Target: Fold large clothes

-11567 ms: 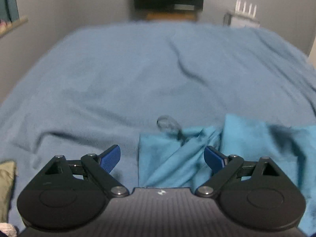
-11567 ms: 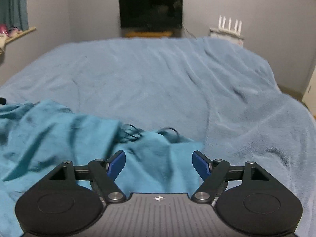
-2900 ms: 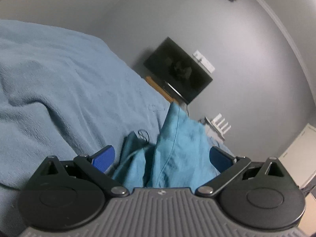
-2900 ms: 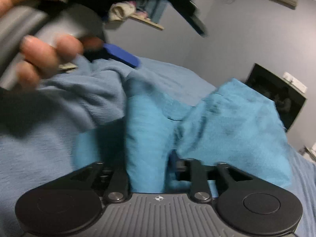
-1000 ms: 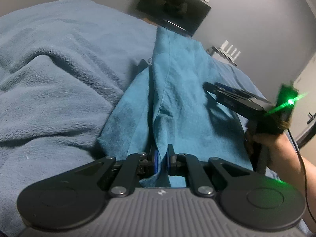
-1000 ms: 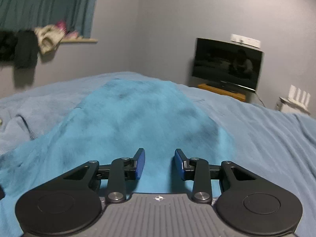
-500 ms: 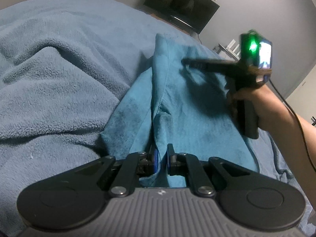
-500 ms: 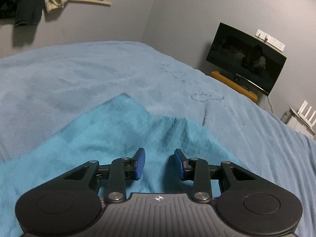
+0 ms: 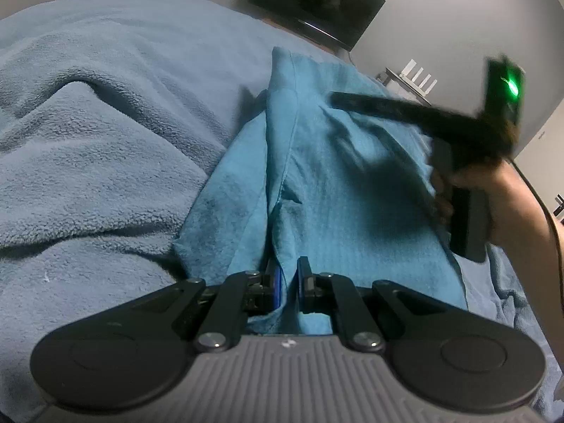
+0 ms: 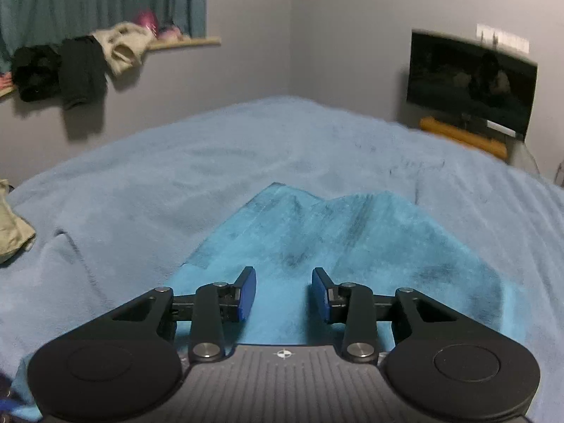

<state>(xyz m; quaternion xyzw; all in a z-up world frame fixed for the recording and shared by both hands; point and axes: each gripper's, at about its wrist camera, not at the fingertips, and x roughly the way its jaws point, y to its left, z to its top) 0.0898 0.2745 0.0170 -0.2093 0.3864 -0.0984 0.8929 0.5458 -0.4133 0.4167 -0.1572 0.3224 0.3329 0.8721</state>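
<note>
A teal garment (image 9: 335, 194) lies folded lengthwise on the light blue bed blanket (image 9: 105, 123). My left gripper (image 9: 286, 275) is shut on a raised fold at the garment's near edge. In the left wrist view a hand (image 9: 511, 190) holds the other tool over the garment's right side, blurred by motion. In the right wrist view my right gripper (image 10: 283, 294) hovers over the teal garment (image 10: 352, 239). Its jaws are opening, with a gap between the blue pads (image 10: 246, 294) and nothing gripped in them; the cloth lies flat underneath.
A dark TV (image 10: 472, 81) on an orange stand sits beyond the bed. Dark and pale clothes (image 10: 81, 67) hang from a shelf on the left wall. A beige cloth (image 10: 10, 225) lies at the blanket's left edge. A white router (image 9: 416, 77) stands by the wall.
The right gripper has travelled from beside the garment to above its far part, and its view has swung left toward the shelf. The left gripper stays clamped on the fold.
</note>
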